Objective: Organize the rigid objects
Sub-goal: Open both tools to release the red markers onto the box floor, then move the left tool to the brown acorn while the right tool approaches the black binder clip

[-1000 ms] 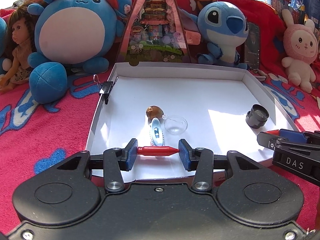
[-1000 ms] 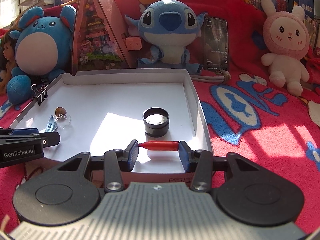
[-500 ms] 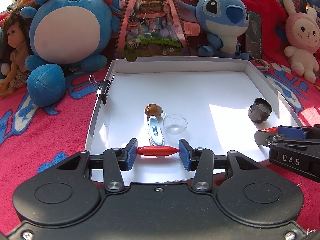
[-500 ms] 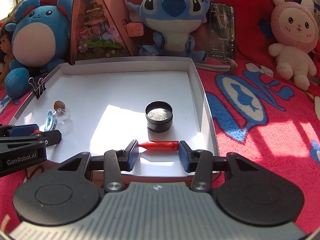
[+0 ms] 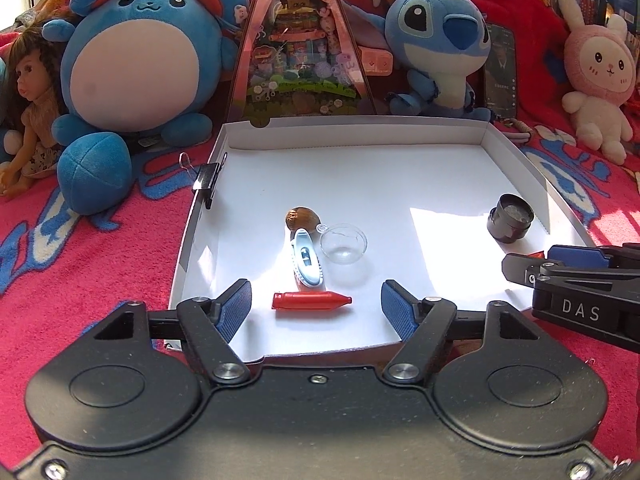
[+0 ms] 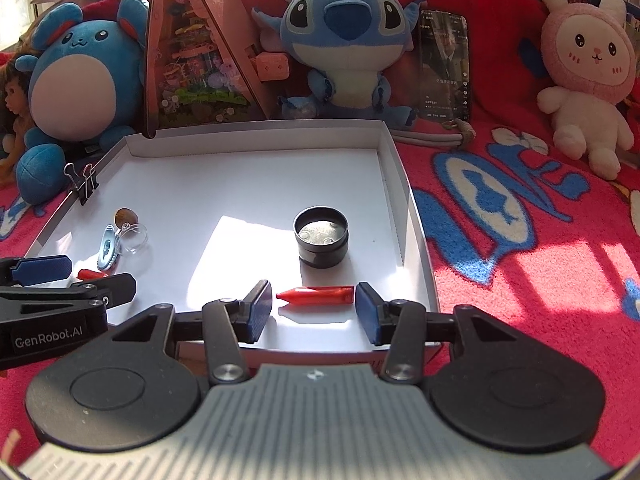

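Observation:
A white shallow box (image 5: pixel 360 136) (image 6: pixel 256 130) lies on a red blanket. My left gripper (image 5: pixel 316 306) is open; a red bullet-shaped piece (image 5: pixel 311 301) lies on the box floor between its pads, untouched. My right gripper (image 6: pixel 316 304) is open too, with a second red piece (image 6: pixel 318 294) lying between its pads. A black round tin (image 6: pixel 321 236) (image 5: pixel 511 218) stands just beyond it. A brown nut (image 5: pixel 301 216), a clear half dome (image 5: pixel 343 243) and a pale blue oval piece (image 5: pixel 306 258) lie together beyond the left gripper.
A black binder clip (image 5: pixel 206 178) grips the box's left wall. Plush toys stand behind the box: a round blue one (image 5: pixel 136 64), a blue Stitch (image 5: pixel 438 48), a pink rabbit (image 6: pixel 588 68). A doll (image 5: pixel 30 104), a triangular display (image 5: pixel 298 52) and a phone (image 6: pixel 444 66) are there too.
Both grippers have opened and let go of their red pieces, which now lie on the box floor. Both grippers have dropped slightly toward the box.

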`<state>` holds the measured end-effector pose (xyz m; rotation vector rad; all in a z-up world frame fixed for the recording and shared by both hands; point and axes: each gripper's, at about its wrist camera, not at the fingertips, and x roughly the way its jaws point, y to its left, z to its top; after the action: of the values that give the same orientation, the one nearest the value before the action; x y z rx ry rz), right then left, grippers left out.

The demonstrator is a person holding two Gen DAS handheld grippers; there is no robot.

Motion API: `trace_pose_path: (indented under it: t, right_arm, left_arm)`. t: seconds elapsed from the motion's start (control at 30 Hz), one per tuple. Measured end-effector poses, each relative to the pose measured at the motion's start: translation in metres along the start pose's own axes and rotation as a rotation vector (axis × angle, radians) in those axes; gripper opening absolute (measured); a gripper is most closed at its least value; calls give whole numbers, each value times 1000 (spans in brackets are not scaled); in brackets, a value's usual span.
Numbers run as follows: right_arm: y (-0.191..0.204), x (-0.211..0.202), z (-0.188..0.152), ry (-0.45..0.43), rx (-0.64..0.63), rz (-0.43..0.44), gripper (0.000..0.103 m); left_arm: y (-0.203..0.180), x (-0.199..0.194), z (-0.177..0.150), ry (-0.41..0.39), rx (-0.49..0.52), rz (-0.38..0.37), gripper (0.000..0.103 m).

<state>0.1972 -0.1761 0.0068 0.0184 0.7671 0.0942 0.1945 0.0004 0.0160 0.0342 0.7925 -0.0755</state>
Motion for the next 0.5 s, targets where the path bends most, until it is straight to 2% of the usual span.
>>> trace_pose_path:
  t: [0.5]
  right_arm:
    - [-9, -39, -12, -92, -54, -4, 70]
  left_arm:
    - [-6, -43, -13, -69, 44, -59, 76]
